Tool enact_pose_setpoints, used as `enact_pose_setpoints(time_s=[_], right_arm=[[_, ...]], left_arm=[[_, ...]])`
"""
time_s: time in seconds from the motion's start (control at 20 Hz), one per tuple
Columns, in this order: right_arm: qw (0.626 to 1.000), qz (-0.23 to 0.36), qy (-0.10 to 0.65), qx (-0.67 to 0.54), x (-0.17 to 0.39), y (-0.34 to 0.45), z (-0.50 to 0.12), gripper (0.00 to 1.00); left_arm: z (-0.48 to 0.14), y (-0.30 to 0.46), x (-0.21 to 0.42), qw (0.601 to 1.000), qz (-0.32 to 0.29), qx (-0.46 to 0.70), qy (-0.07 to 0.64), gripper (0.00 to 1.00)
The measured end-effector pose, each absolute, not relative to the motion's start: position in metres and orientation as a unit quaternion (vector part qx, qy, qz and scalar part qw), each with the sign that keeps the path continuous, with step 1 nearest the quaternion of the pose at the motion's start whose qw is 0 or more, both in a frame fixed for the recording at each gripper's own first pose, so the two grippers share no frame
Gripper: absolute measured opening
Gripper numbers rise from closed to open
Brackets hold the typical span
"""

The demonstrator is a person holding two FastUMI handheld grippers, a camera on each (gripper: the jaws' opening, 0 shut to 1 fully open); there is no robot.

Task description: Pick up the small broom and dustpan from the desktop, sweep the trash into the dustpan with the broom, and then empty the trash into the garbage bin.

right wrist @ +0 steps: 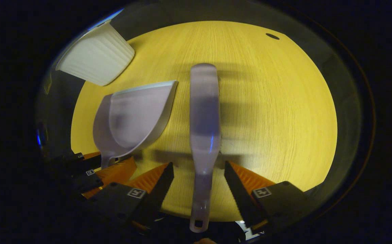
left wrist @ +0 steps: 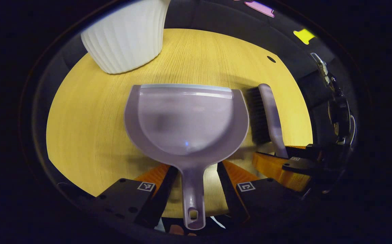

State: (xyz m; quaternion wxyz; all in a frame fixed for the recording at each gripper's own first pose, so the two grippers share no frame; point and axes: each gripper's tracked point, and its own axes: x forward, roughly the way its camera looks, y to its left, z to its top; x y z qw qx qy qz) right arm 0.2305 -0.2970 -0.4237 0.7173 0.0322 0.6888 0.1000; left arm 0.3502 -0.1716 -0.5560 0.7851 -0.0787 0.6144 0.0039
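A lilac dustpan (left wrist: 185, 118) lies on the yellow wooden table (left wrist: 91, 112), mouth facing away. Its handle (left wrist: 193, 193) runs back between the fingers of my left gripper (left wrist: 196, 167), which is open with a gap on each side of the handle. To the dustpan's right is the small broom (left wrist: 271, 112), lilac with dark bristles (left wrist: 257, 115). In the right gripper view the broom (right wrist: 204, 112) lies lengthwise on the table, its handle between the fingers of my open right gripper (right wrist: 198, 164), untouched by either. The dustpan (right wrist: 131, 115) sits to its left, with the left gripper (right wrist: 97, 171) at its handle.
A white ribbed garbage bin (left wrist: 128, 37) stands at the table's far left, also the white bin (right wrist: 96, 59) in the right gripper view. A small dark hole (left wrist: 271, 59) marks the table's far right. I see no trash on the wood.
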Motion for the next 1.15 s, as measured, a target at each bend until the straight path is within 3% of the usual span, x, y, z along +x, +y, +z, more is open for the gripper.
enact_pose_setpoints(time_s=[0.05, 0.2, 0.4, 0.55, 0.7, 1.15], right_arm=[[0.732, 0.1, 0.673, 0.036, 0.234, -0.297, -0.407, 1.0], [0.787, 0.107, 0.606, 0.05, 0.259, -0.295, -0.348, 0.99], [0.893, 0.115, 0.436, 0.008, 0.302, -0.298, -0.252, 0.99], [0.94, 0.125, 0.315, 0.037, 0.309, -0.295, -0.229, 0.98], [0.962, 0.126, 0.23, 0.071, 0.311, -0.301, -0.22, 0.98], [0.99, 0.091, 0.096, 0.052, 0.316, -0.304, -0.201, 0.98]], left_arm=[[-0.544, -0.171, 0.35, 0.794, 0.004, -0.076, 0.603, 0.71], [-0.485, -0.169, 0.35, 0.845, 0.007, -0.05, 0.532, 0.72], [-0.402, -0.168, 0.36, 0.912, 0.02, -0.014, 0.41, 0.72], [-0.337, -0.162, 0.369, 0.965, 0.016, -0.002, 0.261, 0.72], [-0.299, -0.152, 0.376, 0.987, 0.025, 0.069, 0.144, 0.71], [-0.253, -0.147, 0.357, 0.998, -0.008, 0.062, 0.014, 0.72]])
